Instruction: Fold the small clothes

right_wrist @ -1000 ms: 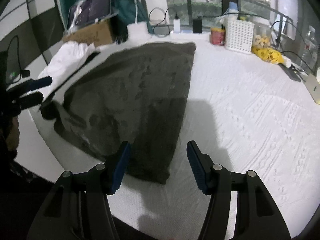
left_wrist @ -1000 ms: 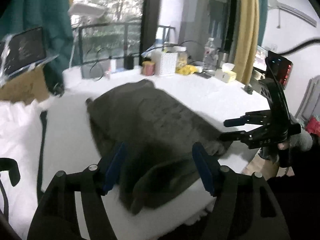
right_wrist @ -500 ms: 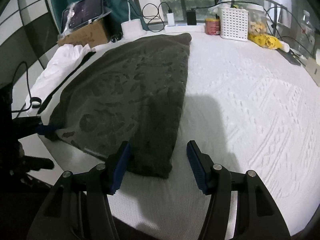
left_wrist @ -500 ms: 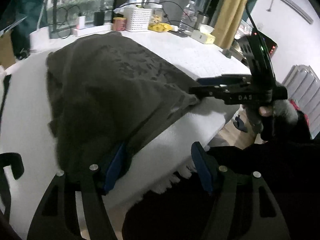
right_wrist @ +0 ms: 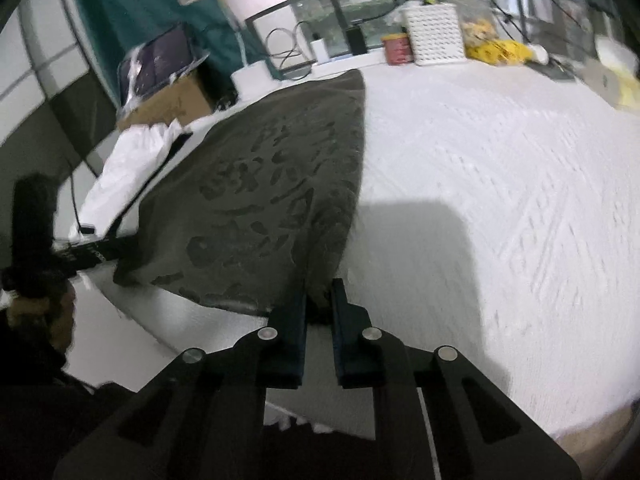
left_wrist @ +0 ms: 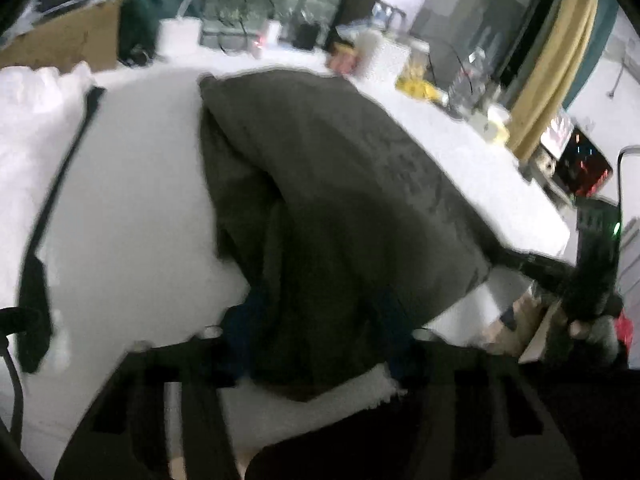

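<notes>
A dark grey patterned garment point(right_wrist: 272, 200) lies spread on the white textured table point(right_wrist: 500, 184). My right gripper point(right_wrist: 318, 300) is shut on the garment's near right corner at the table's front edge. In the blurred left wrist view the same garment point(left_wrist: 340, 184) fills the middle. My left gripper point(left_wrist: 316, 320) has its fingers apart on either side of the garment's near left corner. The right gripper also shows in the left wrist view point(left_wrist: 516, 260), pinching the cloth. The left gripper also shows in the right wrist view point(right_wrist: 116, 246), at the garment's left corner.
A white cloth with a black strap point(right_wrist: 132, 160) lies left of the garment. A cardboard box point(right_wrist: 168, 100), white basket point(right_wrist: 434, 32), red can point(right_wrist: 398, 49), yellow items point(right_wrist: 496, 48) and cables line the table's back edge. The front edge is close.
My right gripper has closed on the garment's near right corner. My left gripper has moved in so the garment's near left corner sits between its open fingers.
</notes>
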Available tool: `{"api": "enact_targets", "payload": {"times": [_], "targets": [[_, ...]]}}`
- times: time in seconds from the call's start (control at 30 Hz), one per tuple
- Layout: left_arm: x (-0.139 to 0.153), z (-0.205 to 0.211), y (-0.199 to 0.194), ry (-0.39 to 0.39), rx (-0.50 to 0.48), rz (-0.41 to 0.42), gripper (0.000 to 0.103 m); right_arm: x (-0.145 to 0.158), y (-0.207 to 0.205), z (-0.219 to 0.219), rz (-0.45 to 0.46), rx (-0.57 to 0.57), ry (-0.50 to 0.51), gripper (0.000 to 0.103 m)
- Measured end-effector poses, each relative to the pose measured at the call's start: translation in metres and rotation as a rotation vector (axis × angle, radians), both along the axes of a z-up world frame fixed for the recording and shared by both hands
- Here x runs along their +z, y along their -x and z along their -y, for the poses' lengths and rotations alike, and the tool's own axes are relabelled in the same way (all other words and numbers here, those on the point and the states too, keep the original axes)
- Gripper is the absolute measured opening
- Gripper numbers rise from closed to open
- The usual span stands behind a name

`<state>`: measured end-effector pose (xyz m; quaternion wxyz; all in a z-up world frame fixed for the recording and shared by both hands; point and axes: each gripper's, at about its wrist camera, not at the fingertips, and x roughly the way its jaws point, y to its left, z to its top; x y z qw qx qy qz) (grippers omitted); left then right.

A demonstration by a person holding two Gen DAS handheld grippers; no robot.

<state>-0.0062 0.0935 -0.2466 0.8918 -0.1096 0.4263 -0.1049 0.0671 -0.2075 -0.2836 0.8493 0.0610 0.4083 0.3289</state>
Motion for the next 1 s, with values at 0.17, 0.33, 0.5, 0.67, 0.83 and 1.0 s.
{"api": "enact_targets", "payload": {"times": [0.17,0.33,0.5,0.67,0.83,1.0], "targets": [[0.003,0.004,0.005,-0.033,-0.004,0.018,0.019,-0.002,0.024,0.006,0.034,-0.005,0.035,0.000],[0.017,0.004,0.012,-0.066,-0.002,0.061,0.008,0.003,0.032,0.009,0.045,0.005,0.063,0.000],[0.010,-0.001,0.013,-0.075,0.010,0.051,0.007,0.021,0.022,0.011,0.084,-0.023,0.085,0.001],[0.008,-0.001,0.017,-0.070,0.007,0.046,0.007,0.026,0.007,0.004,0.103,-0.049,0.073,0.049],[0.007,-0.002,0.019,-0.060,0.007,0.040,0.007,0.014,-0.001,-0.012,0.062,-0.018,0.069,0.048],[0.004,-0.001,0.019,-0.054,0.007,0.041,0.007,0.003,0.007,-0.023,0.092,-0.005,0.104,0.011]]}}
